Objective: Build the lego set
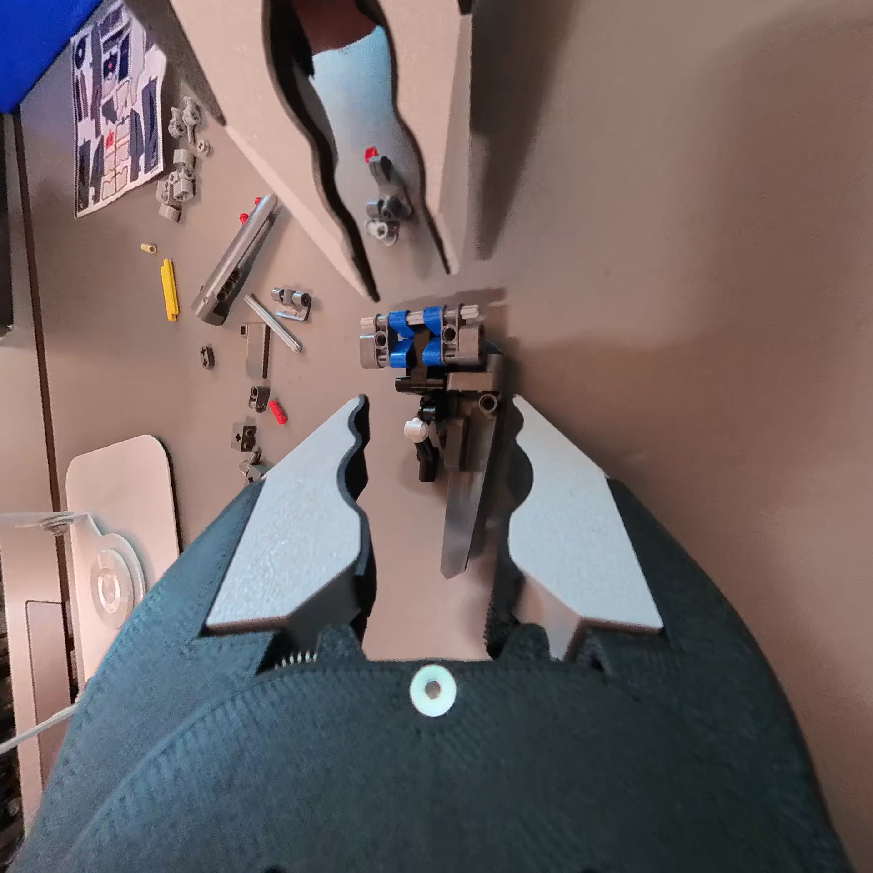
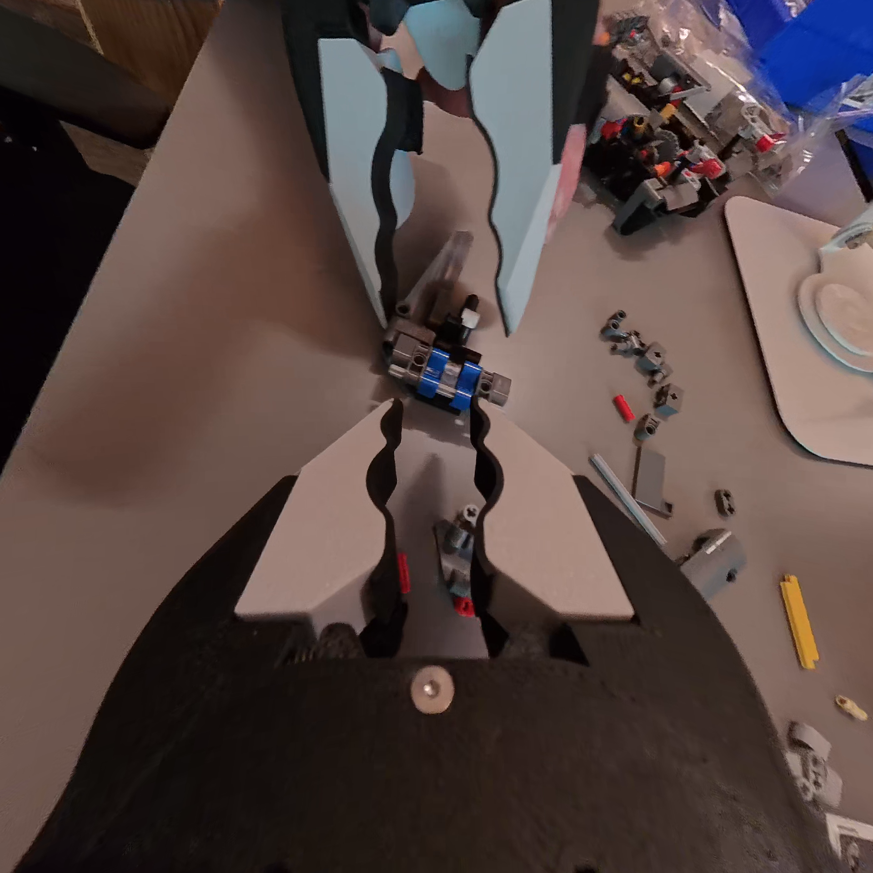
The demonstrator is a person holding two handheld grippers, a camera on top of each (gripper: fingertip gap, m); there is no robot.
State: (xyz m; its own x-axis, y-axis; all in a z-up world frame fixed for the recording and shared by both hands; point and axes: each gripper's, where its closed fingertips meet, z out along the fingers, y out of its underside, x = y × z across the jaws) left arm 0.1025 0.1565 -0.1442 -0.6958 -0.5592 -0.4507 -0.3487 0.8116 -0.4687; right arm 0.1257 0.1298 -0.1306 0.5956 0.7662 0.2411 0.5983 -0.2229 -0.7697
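A small assembly of grey, blue and black pieces (image 1: 423, 347) lies on the beige table (image 1: 685, 283), with a long grey blade (image 1: 465, 510) pointing back between my left fingers. My left gripper (image 1: 439, 406) is open and straddles the blade; its right finger (image 1: 567, 519) is close beside it. My right gripper (image 2: 434, 404) is open, tips just short of the assembly (image 2: 444, 371). A small grey piece with a red pin (image 2: 456, 562) lies between the right fingers. It also shows in the left wrist view (image 1: 385, 198). The left gripper (image 2: 446, 326) faces mine across the assembly.
Loose grey parts (image 2: 647, 359), a red pin (image 2: 623, 407), a thin axle (image 2: 626, 496) and a yellow beam (image 2: 798, 619) lie to the right. A clear bag of parts (image 2: 685, 118) and a white pad (image 2: 779, 368) sit beyond. A sticker sheet (image 1: 118, 108) lies far left.
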